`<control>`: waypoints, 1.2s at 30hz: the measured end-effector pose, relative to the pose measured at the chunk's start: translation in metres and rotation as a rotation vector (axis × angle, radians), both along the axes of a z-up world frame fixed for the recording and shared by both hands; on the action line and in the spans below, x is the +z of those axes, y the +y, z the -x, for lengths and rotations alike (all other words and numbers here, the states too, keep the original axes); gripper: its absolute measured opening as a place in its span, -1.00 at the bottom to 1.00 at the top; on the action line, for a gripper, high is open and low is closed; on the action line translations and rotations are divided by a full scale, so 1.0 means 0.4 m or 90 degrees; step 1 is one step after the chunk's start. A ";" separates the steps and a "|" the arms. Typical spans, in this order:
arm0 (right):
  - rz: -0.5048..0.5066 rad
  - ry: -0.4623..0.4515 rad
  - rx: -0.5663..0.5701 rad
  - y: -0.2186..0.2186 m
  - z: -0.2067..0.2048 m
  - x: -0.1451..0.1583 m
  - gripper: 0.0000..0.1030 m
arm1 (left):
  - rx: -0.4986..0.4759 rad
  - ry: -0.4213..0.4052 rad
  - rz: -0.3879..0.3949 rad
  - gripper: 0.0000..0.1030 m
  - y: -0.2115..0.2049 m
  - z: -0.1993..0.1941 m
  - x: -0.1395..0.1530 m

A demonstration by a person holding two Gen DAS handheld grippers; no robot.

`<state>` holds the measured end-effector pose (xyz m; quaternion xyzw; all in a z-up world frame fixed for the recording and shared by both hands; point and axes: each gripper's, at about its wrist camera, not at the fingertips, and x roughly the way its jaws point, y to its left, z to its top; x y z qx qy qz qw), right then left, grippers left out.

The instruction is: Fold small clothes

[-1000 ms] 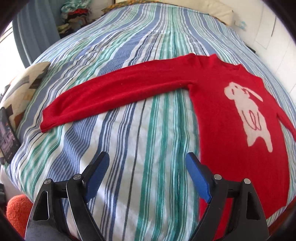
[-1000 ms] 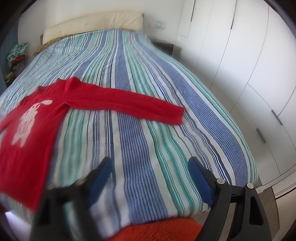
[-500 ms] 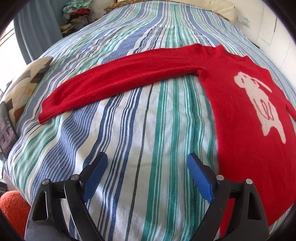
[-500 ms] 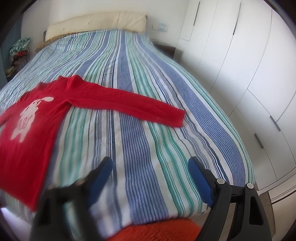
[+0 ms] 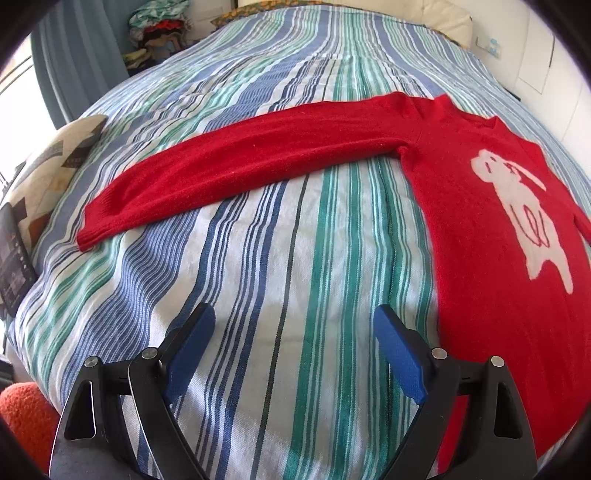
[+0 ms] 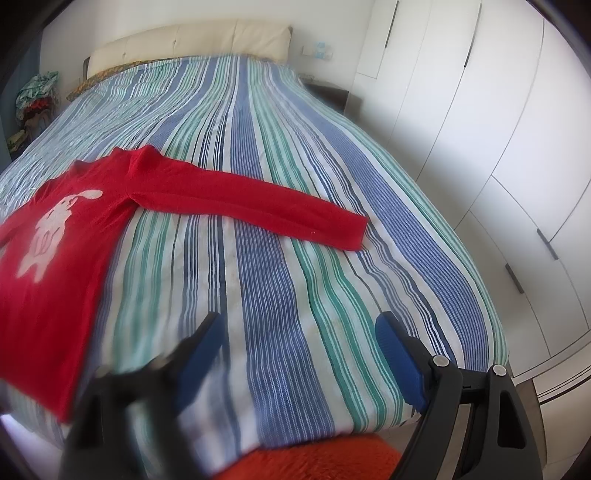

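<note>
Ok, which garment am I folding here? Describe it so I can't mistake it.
Look at the big bed with the blue, green and white striped cover. Lying flat on it, near the foot end, is a red long-sleeved sweater, both sleeves spread sideways. It is the only garment on the cover, with a white animal figure on the chest.

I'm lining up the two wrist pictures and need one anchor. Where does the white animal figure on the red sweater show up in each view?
Left wrist view: the white animal figure sits at the right edge, on the red sweater, beyond the right finger.
Right wrist view: the figure sits at the left edge, mid-height.
Shared landmark: the cream headboard, top centre in the right view, top right corner in the left view.
</note>
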<state>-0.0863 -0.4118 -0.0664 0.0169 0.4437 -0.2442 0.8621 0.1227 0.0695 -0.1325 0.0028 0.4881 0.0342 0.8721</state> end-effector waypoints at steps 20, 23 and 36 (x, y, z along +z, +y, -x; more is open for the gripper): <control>0.004 0.002 0.002 0.000 0.001 -0.001 0.61 | -0.029 -0.032 -0.040 0.73 -0.028 0.013 0.023; 0.004 0.002 0.002 0.000 0.002 -0.001 0.61 | -0.030 -0.029 -0.043 0.74 -0.031 0.012 0.021; 0.004 0.003 0.002 0.001 0.001 -0.002 0.61 | -0.029 -0.037 -0.048 0.74 -0.032 0.014 0.026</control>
